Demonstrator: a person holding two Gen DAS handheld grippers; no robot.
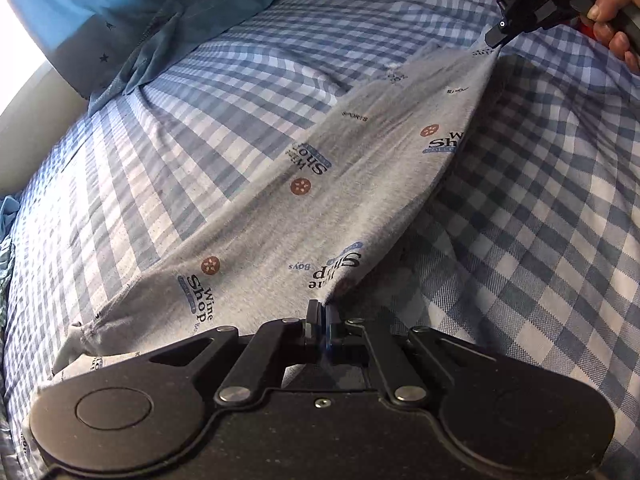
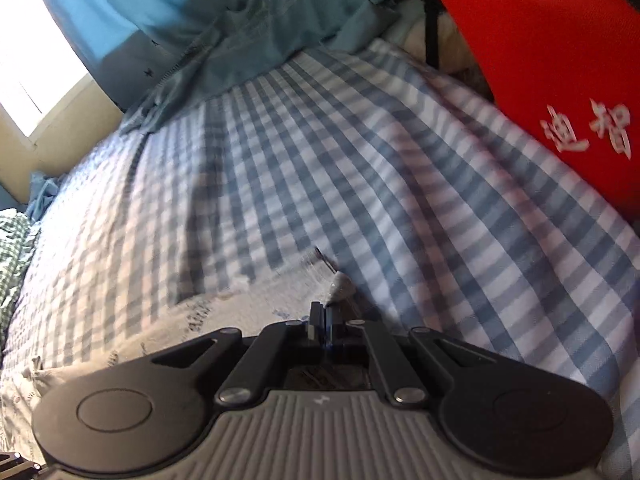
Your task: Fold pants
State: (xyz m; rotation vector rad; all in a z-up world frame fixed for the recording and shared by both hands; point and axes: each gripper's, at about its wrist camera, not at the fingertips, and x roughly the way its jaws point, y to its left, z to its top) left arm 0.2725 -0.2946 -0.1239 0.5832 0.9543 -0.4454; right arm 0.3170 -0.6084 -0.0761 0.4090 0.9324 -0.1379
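Grey pants [image 1: 320, 184] printed with "Wine Shop" logos lie stretched across a blue checked bedsheet [image 1: 200, 92]. My left gripper [image 1: 322, 306] is shut on a pinch of the pants' near edge. At the top right of the left wrist view my right gripper [image 1: 495, 40], held by a hand [image 1: 614, 8], is shut on the pants' far corner, and the raised edge between the two grips is taut. In the right wrist view that gripper [image 2: 323, 308] pinches a bunched bit of grey cloth [image 2: 340, 286]; the pants [image 2: 224, 312] spread out to its left.
A crumpled teal blanket [image 1: 192, 8] lies at the far edge of the bed, under a blue star-print curtain [image 2: 120, 4] and a bright window [image 2: 36, 52]. Red fabric with white characters [image 2: 560, 92] stands at the right. Green checked cloth [image 2: 12, 248] lies at the left.
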